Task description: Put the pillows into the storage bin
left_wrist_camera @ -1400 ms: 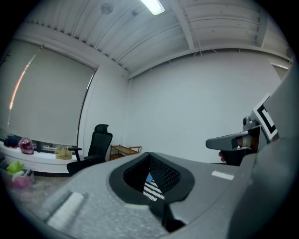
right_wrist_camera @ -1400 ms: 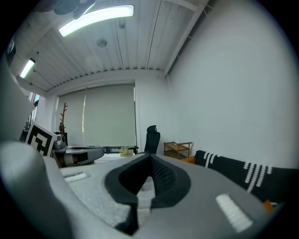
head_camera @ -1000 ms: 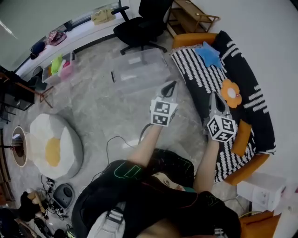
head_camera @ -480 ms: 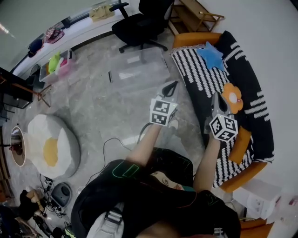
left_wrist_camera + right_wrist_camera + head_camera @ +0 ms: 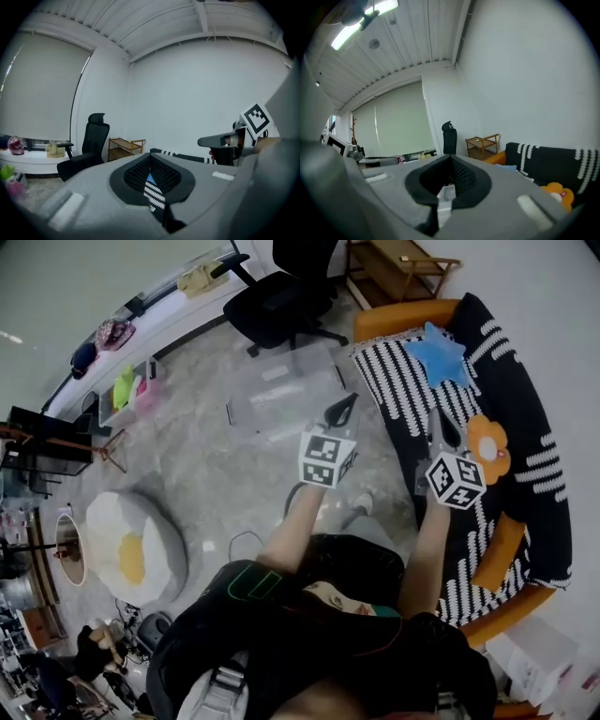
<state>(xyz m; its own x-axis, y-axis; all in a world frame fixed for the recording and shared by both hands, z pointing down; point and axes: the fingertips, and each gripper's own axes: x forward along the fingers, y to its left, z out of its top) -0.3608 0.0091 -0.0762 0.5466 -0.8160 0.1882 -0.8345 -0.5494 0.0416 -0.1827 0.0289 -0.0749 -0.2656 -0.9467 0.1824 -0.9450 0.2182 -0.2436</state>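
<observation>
Pillows on the striped sofa [image 5: 394,395], clear storage bin [image 5: 281,395] on the floor [image 5: 206,465] beside it.
I hold left claw [image 5: 343,410] and right claw [image 5: 439,423] pressed together, empty; blue star pillow [image 5: 439,352], orange flower pillow [image 5: 489,448] and orange bolster [image 5: 499,549] lie apart along the sofa.

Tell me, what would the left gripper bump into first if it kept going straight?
Probably the striped sofa cover, just by the blue star pillow; the left gripper points at them, though depth is hard to judge.
</observation>
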